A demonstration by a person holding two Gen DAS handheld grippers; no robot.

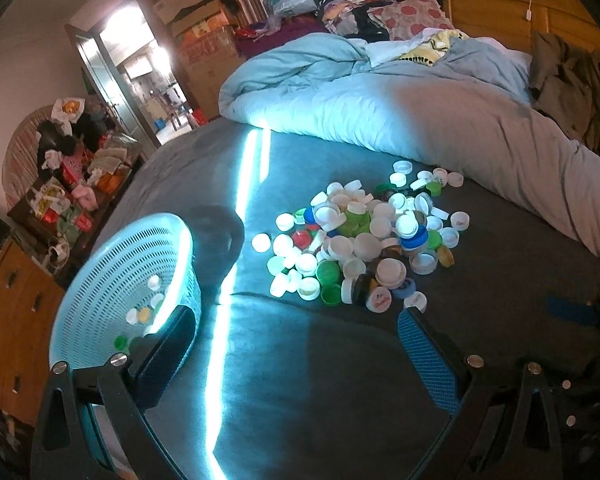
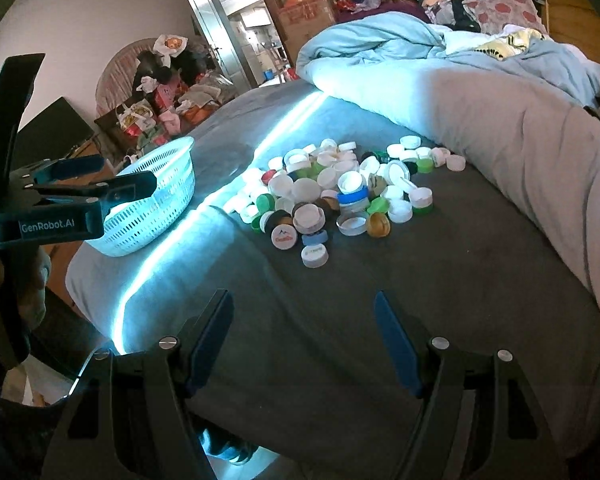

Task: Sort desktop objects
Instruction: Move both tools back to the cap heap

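Pile of bottle caps (image 2: pixel 340 196): I see it on the dark grey bed sheet (image 2: pixel 340 300), centre of the right wrist view, ahead of and above my right hand-held gripper (image 2: pixel 304 344)
Nearest cap: a white cap with faint print (image 2: pixel 314 255) at the pile's near edge, just right of centre between my right fingers but well apart from their tips
Right hand-held gripper: jaws wide, nothing between them
Left hand-held gripper (image 1: pixel 296 356): jaws wide and empty; in its own view the pile sits upper right of centre
Perforated blue basket (image 1: pixel 124 280): lower left of the left wrist view, a few caps already inside; the left finger (image 1: pixel 168 356) overlaps its rim, contact I cannot tell
Nearer hand: I judge the right one better lined up on the pile and the left one closer to the basket
Long axis: caps are round, so none matters; the pile spreads along the rolled pale blue duvet (image 2: pixel 460 112)
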